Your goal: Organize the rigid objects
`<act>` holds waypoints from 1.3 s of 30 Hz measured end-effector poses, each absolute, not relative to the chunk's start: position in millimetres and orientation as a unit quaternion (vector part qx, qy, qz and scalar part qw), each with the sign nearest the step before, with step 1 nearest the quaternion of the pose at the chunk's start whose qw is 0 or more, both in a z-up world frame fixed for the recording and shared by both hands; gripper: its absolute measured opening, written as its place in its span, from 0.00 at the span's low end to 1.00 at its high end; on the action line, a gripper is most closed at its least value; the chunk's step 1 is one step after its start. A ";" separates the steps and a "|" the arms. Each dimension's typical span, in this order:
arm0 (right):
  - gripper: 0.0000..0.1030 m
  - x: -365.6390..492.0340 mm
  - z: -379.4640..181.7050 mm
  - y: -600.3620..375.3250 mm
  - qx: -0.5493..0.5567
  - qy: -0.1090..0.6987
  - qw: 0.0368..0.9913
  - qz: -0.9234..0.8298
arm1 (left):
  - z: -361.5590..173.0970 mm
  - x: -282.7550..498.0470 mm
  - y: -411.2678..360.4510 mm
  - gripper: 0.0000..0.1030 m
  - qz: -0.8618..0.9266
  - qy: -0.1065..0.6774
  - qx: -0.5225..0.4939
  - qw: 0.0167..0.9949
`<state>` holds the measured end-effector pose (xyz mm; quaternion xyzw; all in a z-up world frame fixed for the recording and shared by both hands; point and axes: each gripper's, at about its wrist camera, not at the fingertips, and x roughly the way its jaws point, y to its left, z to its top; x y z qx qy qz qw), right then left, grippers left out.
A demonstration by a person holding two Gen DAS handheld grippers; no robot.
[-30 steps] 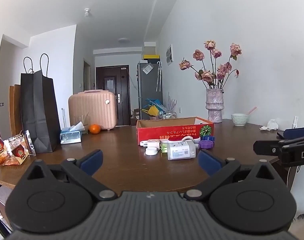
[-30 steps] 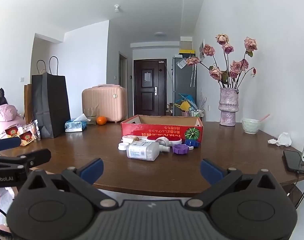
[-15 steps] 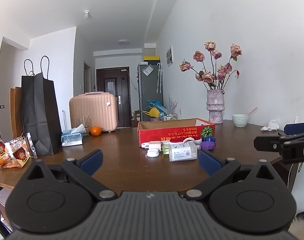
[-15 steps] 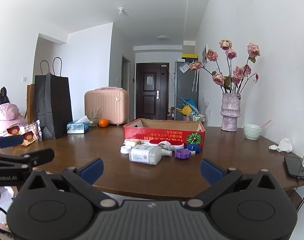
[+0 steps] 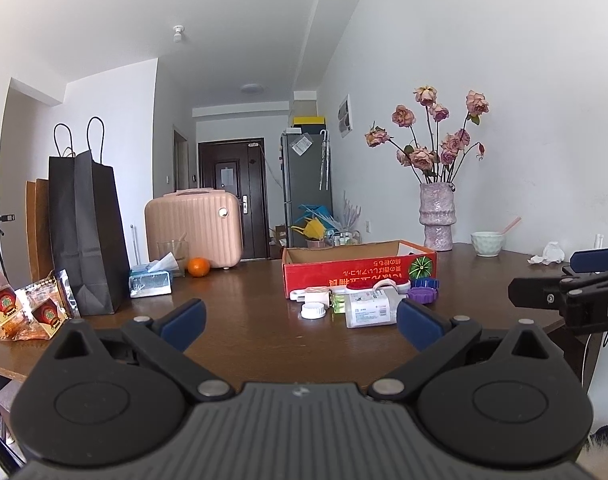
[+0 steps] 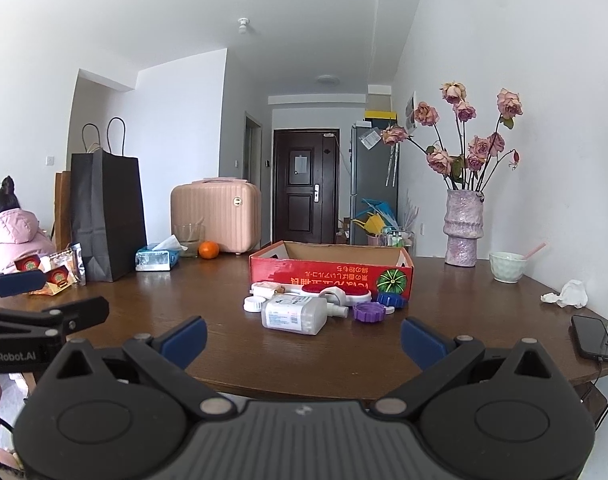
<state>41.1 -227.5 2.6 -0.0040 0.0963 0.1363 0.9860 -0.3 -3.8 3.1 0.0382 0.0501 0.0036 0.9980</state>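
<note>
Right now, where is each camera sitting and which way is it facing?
Left wrist: sits on the left gripper, facing across the brown wooden table toward the red cardboard box; its open blue-padded fingers show, with the right gripper alongside.
Right wrist: sits on the right gripper, facing the same way; the left gripper shows alongside.
Shared: box, white plastic bottle, pink vase.

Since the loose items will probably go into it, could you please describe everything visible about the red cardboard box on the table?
The red cardboard box is a shallow open-topped tray with brown inner walls, gold upside-down lettering and a green pumpkin picture on its front. It sits flat and upright on the brown table. From these low views its floor is hidden, so its contents cannot be told. Small items lie against its front.
</note>
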 end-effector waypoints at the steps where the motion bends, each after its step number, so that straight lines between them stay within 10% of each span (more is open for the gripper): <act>1: 1.00 41.4 2.8 -228.1 -0.004 0.097 0.986 0.136 | 3.2 0.2 -3.9 1.00 0.004 0.051 0.038 0.998; 39: 1.00 43.0 -0.6 -225.0 -0.020 0.098 0.986 0.137 | 2.0 4.9 -9.9 1.00 -0.003 0.047 0.042 0.998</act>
